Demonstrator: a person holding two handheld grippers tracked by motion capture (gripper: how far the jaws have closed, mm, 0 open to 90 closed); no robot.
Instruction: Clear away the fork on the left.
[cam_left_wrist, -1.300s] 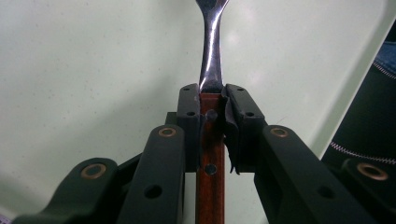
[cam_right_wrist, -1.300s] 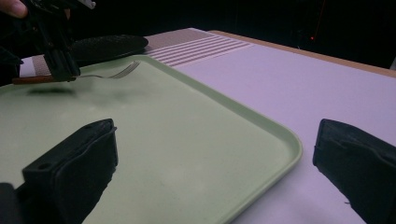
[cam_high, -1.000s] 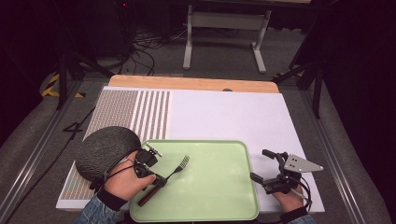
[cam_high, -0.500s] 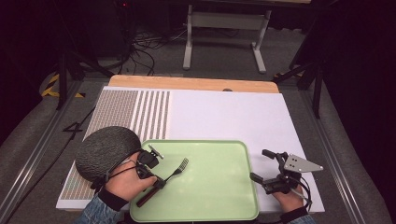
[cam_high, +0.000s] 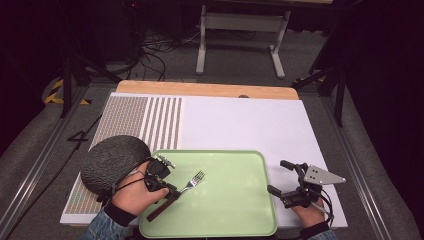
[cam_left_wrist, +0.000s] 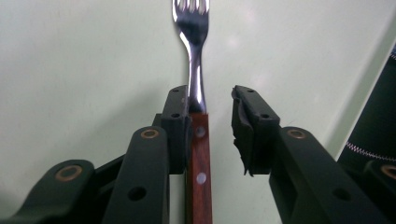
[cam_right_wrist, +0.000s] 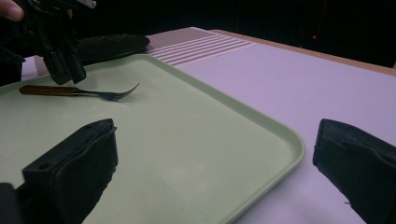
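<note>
Table surface of white board (cam_high: 240, 125) carries a pale green plastic tray (cam_high: 235, 210) at its near edge, with a dark grey round woven mat (cam_high: 112, 162) touching the tray's left rim. On the tray's left part lies a steel fork with a brown wooden handle (cam_high: 176, 195), tines pointing up-right into open tray floor, handle toward the near-left corner. The left gripper (cam_left_wrist: 210, 121) straddles the handle along its long axis, its jaws just opened, one pad alongside the wood and the other apart; the right gripper (cam_high: 285, 182), jaws wide apart and empty, sits well off at the tray's right rim.

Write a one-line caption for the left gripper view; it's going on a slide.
Left tongs, jaws just opening, straddle a wooden-handled steel fork lying on a pale green plastic tray.
</note>
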